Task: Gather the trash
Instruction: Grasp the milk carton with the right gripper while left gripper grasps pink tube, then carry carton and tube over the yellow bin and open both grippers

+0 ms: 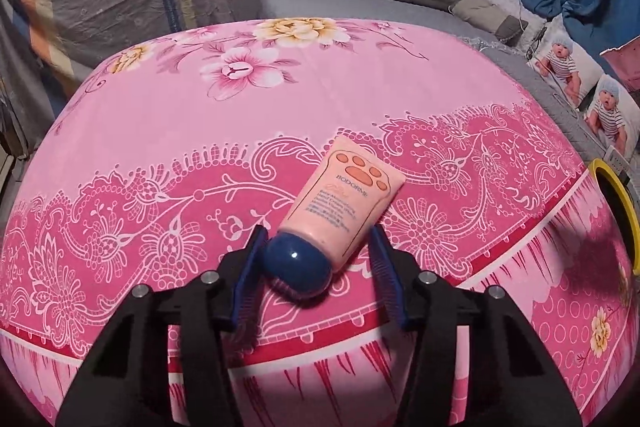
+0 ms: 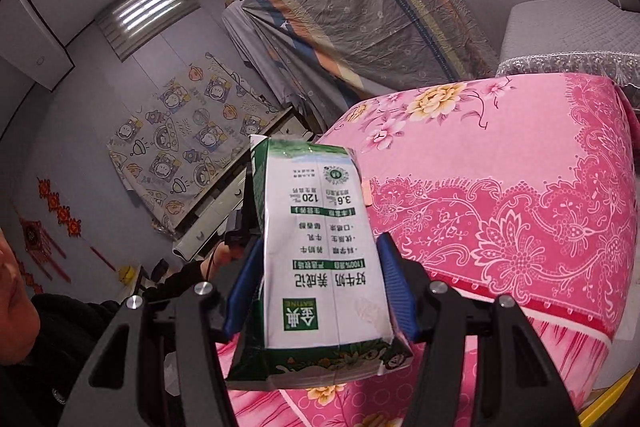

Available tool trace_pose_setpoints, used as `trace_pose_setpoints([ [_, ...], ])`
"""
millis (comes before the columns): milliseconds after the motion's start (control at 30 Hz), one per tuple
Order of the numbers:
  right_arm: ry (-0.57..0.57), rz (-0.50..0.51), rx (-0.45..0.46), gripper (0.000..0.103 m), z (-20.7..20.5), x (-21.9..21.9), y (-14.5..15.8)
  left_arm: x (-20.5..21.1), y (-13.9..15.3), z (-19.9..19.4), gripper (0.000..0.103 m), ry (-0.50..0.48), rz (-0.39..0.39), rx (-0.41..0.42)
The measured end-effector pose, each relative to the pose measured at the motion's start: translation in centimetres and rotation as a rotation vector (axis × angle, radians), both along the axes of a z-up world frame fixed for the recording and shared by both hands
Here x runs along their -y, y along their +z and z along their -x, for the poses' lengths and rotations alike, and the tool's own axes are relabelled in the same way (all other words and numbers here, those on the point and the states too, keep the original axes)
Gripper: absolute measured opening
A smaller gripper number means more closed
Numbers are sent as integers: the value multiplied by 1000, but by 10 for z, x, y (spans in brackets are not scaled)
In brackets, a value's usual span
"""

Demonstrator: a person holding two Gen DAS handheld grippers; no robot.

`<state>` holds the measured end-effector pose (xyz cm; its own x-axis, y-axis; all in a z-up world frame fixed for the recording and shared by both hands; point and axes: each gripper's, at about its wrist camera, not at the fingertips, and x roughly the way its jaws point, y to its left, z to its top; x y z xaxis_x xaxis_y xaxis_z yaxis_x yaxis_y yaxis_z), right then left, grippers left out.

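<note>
Pink flowered bedspread fills most of left wrist view, draped over edge at 6 o'clock. Same spread at 3 o'clock in right wrist view.

Milk carton pinched in right gripper: blue fingers pressed on both side faces, carton lifted clear of bedspread, long axis running 6 to 12 o'clock, print upside down. Bottom end near camera at 6 o'clock, top end at 12. Left finger mostly hidden behind carton's dark side panel.

Hand cream tube lying flat on bedspread, just ahead of left gripper, jaws spread. Round blue cap sits between finger tips, nearer left pad; contact there hard to tell. Peach body with paw print runs out toward 1 o'clock, passing close to the right finger tip. Tube not gripped.

Yellow ring-shaped thing at 3 o'clock in left view, cut off by frame edge, unidentifiable. Small peach tab peeking out past carton's right edge, mostly hidden. Person's face and dark sleeve at 8 o'clock in right view, cropped.
</note>
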<state>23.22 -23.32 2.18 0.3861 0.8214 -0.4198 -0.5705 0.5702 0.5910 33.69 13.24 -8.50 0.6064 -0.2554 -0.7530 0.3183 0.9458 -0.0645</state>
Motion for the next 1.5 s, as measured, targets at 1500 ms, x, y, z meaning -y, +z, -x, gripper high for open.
trace_pose_setpoints([
  [1500, -443, -143, 78, 55, 147, 151, -8, 197, 154, 197, 33, -199, 181, 348],
])
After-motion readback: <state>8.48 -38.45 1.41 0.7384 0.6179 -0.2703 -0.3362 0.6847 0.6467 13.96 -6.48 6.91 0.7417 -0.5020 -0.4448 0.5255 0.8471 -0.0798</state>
